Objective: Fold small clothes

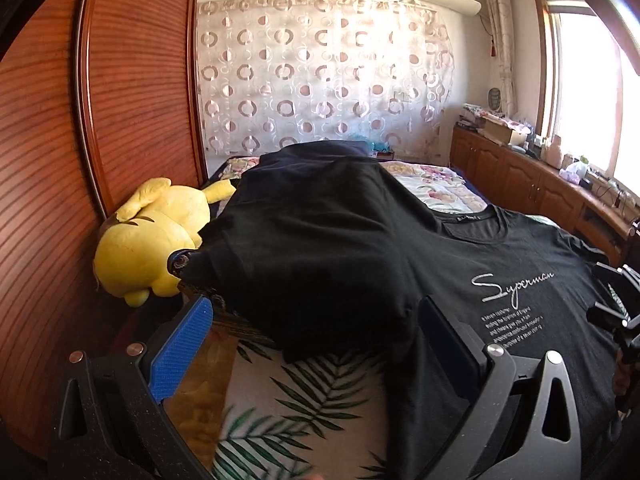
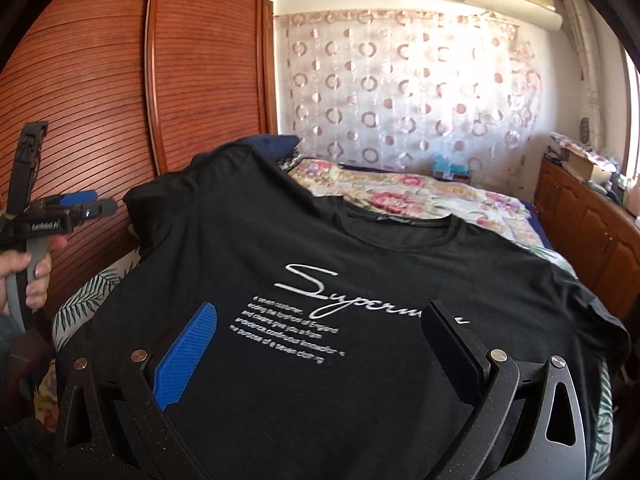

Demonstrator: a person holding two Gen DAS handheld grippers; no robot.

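A black T-shirt point(image 1: 500, 280) with white "Superman" lettering lies face up on the bed, collar away from me. Its left sleeve side point(image 1: 312, 240) is bunched up and humped over something. My left gripper point(image 1: 316, 324) is open, its fingers spread on either side of the shirt's lower left edge, holding nothing. My right gripper point(image 2: 320, 332) is open above the shirt's point(image 2: 360, 360) printed chest, empty. The left gripper point(image 2: 80, 208) also shows at the left of the right wrist view, held in a hand. The right gripper point(image 1: 616, 304) shows at the right edge of the left wrist view.
A yellow plush toy point(image 1: 152, 240) lies at the bed's left edge against the wooden wardrobe point(image 1: 120, 100). A leaf-print sheet point(image 1: 300, 400) and a floral quilt point(image 2: 420, 200) cover the bed. A wooden cabinet point(image 1: 540, 188) with clutter runs along the right under the window.
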